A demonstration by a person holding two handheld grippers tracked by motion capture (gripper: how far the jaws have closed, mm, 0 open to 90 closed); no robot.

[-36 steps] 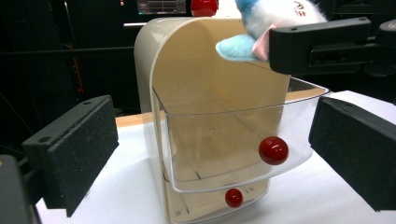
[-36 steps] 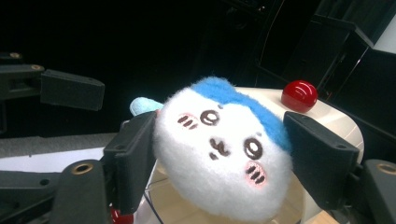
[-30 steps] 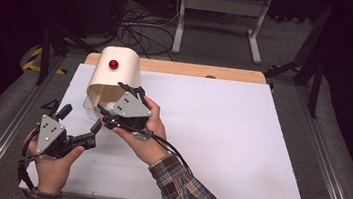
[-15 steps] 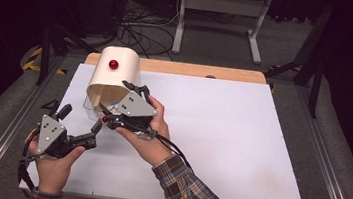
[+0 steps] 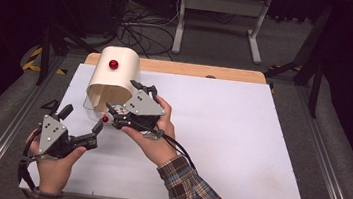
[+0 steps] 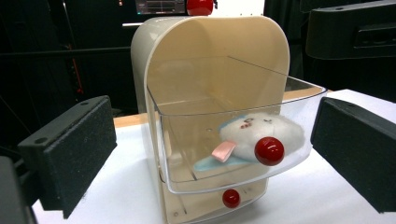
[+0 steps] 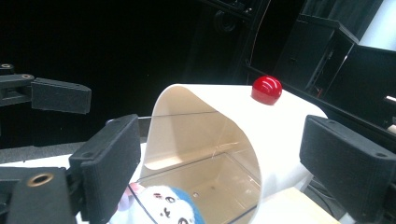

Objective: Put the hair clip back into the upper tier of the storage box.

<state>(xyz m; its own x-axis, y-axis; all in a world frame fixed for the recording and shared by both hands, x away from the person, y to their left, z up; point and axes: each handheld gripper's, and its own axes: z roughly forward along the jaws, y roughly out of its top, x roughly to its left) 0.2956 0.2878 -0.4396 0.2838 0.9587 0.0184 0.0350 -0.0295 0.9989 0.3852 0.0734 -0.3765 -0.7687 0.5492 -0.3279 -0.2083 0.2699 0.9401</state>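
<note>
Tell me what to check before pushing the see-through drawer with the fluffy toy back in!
1. Toy inside the drawer: the plush toy lies in the clear drawer - ok.
2. Right gripper let go: its jaws have just been opening, nothing pinched between the pads - ok.
3. Left gripper ready: jaws wide apart in front of the drawer's red knob - ok.
4. Drawer pulled out of the cream cabinet, seated straight - ok.
5. Toy low enough to clear the cabinet's opening - cannot tell.
6. Lower drawer shut - ok.

Plush toy cut off by bottom edge; drawer likewise.
</note>
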